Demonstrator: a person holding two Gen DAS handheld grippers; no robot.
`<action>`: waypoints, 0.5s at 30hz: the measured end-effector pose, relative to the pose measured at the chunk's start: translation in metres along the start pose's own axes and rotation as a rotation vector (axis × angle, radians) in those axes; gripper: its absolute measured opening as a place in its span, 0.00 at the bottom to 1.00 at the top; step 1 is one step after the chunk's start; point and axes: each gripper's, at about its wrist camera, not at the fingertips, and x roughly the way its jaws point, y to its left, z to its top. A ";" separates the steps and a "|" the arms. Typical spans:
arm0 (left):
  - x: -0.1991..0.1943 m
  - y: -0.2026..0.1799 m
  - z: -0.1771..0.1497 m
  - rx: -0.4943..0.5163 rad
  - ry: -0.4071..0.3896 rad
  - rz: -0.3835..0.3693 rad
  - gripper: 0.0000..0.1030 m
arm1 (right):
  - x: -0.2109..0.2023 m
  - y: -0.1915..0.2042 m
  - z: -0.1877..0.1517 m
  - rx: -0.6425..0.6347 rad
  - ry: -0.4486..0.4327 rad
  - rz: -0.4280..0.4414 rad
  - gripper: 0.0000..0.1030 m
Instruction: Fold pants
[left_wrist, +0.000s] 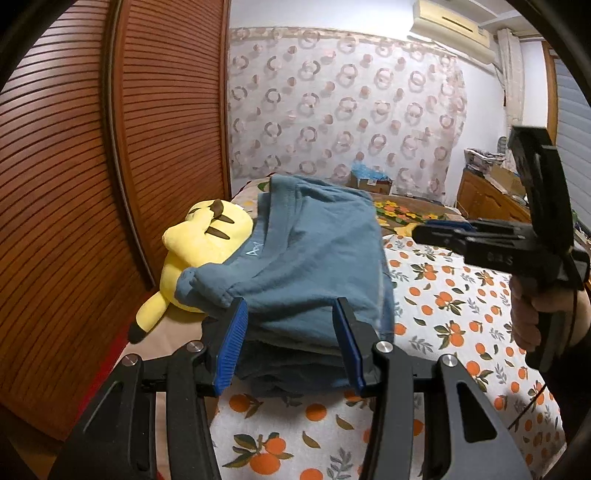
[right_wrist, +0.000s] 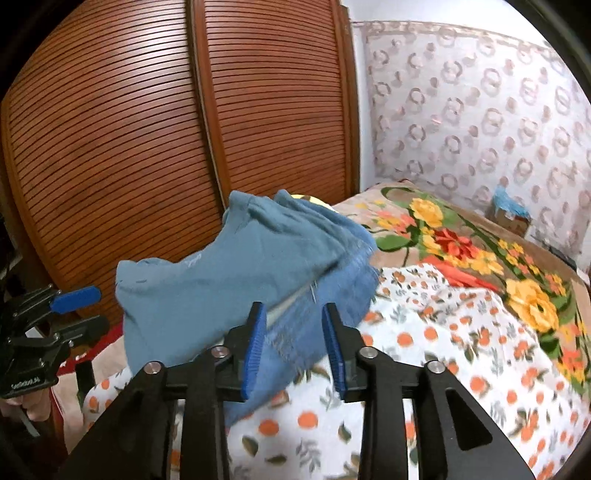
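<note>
The blue-grey pants (left_wrist: 314, 266) lie folded in a thick stack on the orange-print bed sheet (left_wrist: 454, 314), partly over a yellow plush toy (left_wrist: 199, 243). My left gripper (left_wrist: 291, 314) is open, its blue pads on either side of the stack's near edge, holding nothing. In the right wrist view the same pants (right_wrist: 236, 280) lie ahead, and my right gripper (right_wrist: 293, 321) is open just in front of their denim-like edge. The right gripper also shows in the left wrist view (left_wrist: 421, 232), held in a hand beside the stack. The left gripper shows at the left edge of the right wrist view (right_wrist: 74, 297).
A slatted wooden wardrobe (left_wrist: 110, 166) runs along the bed's left side. A floral blanket (right_wrist: 461, 243) covers the far bed. A cardboard box (left_wrist: 371, 182) sits by the patterned curtain (left_wrist: 351, 103). A wooden cabinet (left_wrist: 487, 199) stands at the right.
</note>
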 end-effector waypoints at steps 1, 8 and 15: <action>-0.002 -0.003 -0.001 0.005 -0.001 -0.005 0.47 | -0.005 0.001 -0.004 0.008 -0.001 -0.006 0.36; -0.011 -0.012 -0.007 0.013 0.001 -0.045 0.50 | -0.036 0.014 -0.022 0.016 -0.016 -0.053 0.48; -0.020 -0.019 -0.014 0.026 -0.011 -0.090 0.78 | -0.061 0.026 -0.039 0.031 -0.042 -0.078 0.64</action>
